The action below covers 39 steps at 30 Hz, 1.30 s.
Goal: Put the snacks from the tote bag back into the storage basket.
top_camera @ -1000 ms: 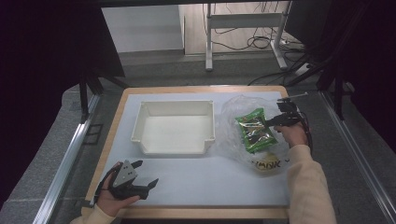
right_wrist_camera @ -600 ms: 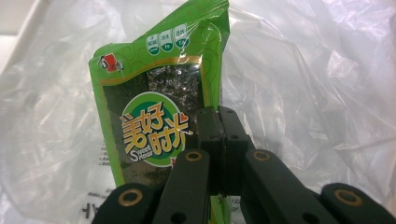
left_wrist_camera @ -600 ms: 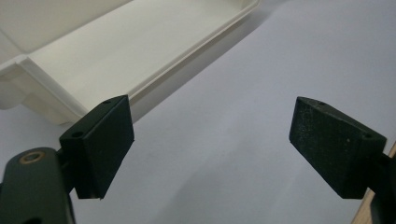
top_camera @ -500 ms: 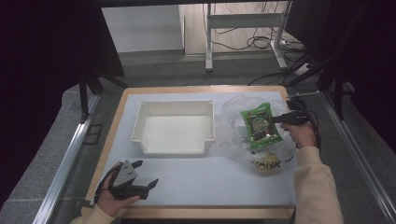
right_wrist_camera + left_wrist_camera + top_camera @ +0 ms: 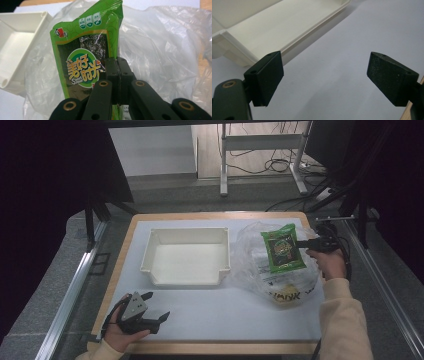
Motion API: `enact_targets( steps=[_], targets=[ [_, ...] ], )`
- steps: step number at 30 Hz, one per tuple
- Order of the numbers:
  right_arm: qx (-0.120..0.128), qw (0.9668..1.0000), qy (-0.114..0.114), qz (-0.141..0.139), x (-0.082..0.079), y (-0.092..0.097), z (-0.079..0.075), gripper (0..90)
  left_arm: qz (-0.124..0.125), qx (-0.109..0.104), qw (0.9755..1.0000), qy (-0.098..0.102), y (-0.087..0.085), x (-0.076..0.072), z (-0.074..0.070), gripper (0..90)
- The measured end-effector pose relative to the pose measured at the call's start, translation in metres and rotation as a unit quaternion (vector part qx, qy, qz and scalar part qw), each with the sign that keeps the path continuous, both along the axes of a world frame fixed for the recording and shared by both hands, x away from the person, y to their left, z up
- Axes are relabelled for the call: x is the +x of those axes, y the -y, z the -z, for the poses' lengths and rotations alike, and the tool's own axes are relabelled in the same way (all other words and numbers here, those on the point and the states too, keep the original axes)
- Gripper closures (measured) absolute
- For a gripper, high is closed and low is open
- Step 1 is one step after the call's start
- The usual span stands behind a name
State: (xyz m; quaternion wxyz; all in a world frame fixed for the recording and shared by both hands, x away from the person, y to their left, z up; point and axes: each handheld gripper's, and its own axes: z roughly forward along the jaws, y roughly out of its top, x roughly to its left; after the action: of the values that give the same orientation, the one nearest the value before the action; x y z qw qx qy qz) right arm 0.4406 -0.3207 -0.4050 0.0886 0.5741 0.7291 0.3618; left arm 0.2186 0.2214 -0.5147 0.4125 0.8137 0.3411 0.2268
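While the right gripper point(image 5: 301, 243) stood clenched on its edge, the seaweed packet point(image 5: 282, 248) hung lifted above the plastic bag point(image 5: 272, 270), right of the bin point(image 5: 186, 256). In the right gripper view the packet point(image 5: 85, 57) stood nearly upright, its green front with a round label facing the camera, and the two black jaws met on its right-hand edge with the film pinched between them. Behind and below the packet the bag point(image 5: 162, 50) lay crumpled and clear, just right of the bin point(image 5: 20, 45) and touching its near corner. A second, yellowish item point(image 5: 285, 295) showed through the bag nearer the person; what it was could not be told.

The bin, white and shallow, sat on the table point(image 5: 240, 320) toward the far side, with nothing in it.

Well apart from the bin, at its near left, the left gripper point(image 5: 156, 312) rested low over the table in the person's hand, its jaws released and spread wide. In the left gripper view nothing lay between the pads point(image 5: 265, 77); bare table point(image 5: 332, 75) showed in the gap, and the bin's point(image 5: 274, 27) wall ran across beyond them.
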Motion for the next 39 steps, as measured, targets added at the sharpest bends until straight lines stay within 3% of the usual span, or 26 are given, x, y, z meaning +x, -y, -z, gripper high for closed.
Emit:
enact_targets(
  steps=[7, 22, 39],
  targets=[
    [0.015, 0.9998, 0.015, 0.002, 0.0, 0.002, -0.009, 89.8, 0.001, 0.002, 1.0, -0.001, 0.0, 0.0, 0.0, 14.0],
    [0.016, 0.9992, 0.035, -0.006, 0.0, -0.006, -0.023, 89.9, 0.002, 0.001, 1.0, -0.002, 0.0, 0.001, 0.001, 14.0],
    [0.027, 0.9978, 0.053, -0.03, 0.006, -0.036, -0.035, 89.8, 0.003, 0.0, 1.0, -0.002, 0.0, 0.0, 0.0, 14.0]
  ],
)
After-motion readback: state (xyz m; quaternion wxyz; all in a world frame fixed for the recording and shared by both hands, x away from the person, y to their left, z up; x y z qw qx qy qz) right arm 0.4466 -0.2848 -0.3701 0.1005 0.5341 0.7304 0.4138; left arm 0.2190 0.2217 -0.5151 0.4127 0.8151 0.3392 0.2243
